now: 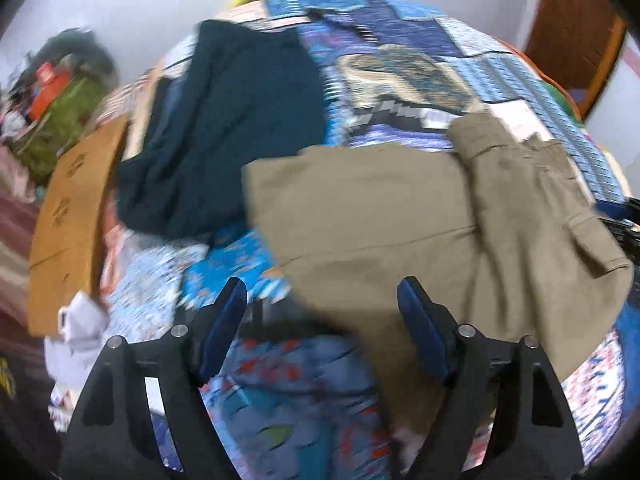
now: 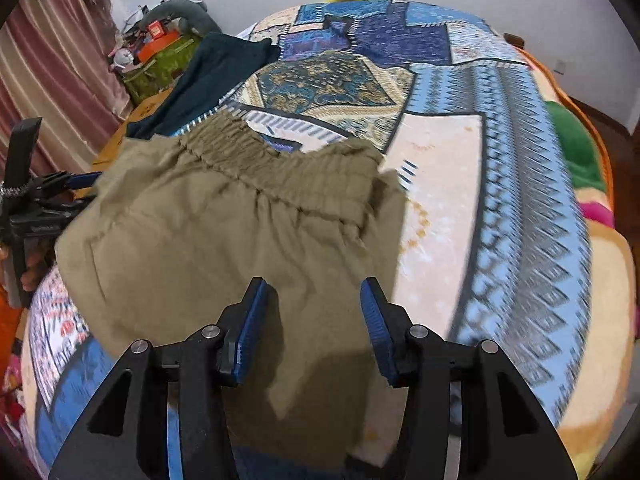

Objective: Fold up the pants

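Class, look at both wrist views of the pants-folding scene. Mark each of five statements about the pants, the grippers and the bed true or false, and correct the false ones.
1. The khaki pants lie on a patterned quilt. True.
2. The right gripper is clamped shut on the pants. False: its jaws stand apart, holding nothing.
3. The pants have an elastic waistband. True.
4. The left gripper is open. True.
5. The dark garment lies on top of the khaki pants. False: it lies beside them on the quilt, toward the bed's left edge.
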`<state>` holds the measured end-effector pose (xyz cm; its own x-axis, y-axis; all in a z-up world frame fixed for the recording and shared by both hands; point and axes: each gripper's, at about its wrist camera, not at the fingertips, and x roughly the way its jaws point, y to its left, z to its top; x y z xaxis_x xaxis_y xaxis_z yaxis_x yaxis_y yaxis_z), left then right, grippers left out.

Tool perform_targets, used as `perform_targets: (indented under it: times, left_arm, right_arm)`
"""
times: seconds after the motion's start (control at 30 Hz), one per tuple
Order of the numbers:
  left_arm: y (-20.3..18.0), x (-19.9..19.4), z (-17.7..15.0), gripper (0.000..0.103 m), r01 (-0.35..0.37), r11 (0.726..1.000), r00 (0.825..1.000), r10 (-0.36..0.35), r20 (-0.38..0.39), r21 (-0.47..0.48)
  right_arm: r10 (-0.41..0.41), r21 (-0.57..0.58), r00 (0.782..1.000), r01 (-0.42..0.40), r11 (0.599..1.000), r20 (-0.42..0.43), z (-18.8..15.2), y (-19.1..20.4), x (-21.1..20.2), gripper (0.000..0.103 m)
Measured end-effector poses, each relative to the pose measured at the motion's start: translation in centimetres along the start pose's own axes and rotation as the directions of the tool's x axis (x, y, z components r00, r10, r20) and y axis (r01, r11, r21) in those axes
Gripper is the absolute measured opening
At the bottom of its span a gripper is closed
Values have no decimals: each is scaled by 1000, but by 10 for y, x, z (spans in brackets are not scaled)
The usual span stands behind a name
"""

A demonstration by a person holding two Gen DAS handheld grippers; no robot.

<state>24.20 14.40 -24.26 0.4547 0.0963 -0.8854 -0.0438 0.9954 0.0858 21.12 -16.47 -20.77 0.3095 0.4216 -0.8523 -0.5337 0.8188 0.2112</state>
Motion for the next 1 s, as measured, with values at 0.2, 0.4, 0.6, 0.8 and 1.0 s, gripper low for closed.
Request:
perform_targets:
  times: [0.2, 0.4, 0.6, 0.8, 1.0]
  left_arm:
    - [19, -11, -8, 79, -25, 998, 1000, 25, -5, -52]
    - [16, -29, -5, 79, -60, 997, 998, 62, 23, -52]
    - [17, -26, 1, 79, 125, 982, 992, -124, 12, -139]
    - [6, 6, 7, 65, 188, 964, 977, -203, -64, -186]
    - [0, 14, 18, 62, 182, 970, 980, -192, -45, -164]
  right_arm:
    - [-8, 67, 1000, 7, 998, 11, -10, -14, -15, 45]
    - [-30, 79, 999, 27, 997, 33, -9, -16, -30, 48]
    - [-36, 111, 997, 28, 993, 69, 3, -23, -28, 60]
    - [8, 140, 1000, -8, 990, 2, 12, -33, 5, 60]
    - [88, 173, 996, -82, 981, -28, 20, -38, 29, 60]
